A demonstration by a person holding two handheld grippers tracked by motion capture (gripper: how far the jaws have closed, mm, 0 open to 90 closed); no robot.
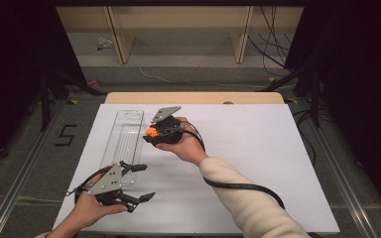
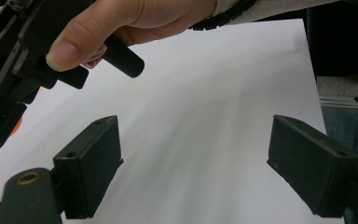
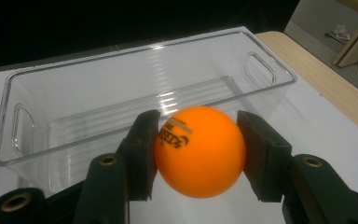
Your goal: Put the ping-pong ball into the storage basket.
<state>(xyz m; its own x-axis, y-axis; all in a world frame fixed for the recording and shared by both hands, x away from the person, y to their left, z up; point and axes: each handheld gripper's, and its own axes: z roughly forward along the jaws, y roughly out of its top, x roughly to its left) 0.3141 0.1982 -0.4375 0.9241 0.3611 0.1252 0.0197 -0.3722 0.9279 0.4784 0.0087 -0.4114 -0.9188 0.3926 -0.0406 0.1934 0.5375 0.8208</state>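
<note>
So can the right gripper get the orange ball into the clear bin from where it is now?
Probably yes. The right gripper is shut on the orange ball, right beside the clear bin, whose top is open and which looks empty.

The desk [image 1: 278,163] carries a white sheet over its top; a strip of light wood [image 1: 193,97] remains exposed along the far edge. Grey floor [image 1: 25,163] surrounds the desk. A black mark resembling the figure 5 [image 1: 65,135] lies on the floor at left. Pale wooden frames [image 1: 178,29] and loose black cables [image 1: 273,44] stand beyond the far edge.
</note>
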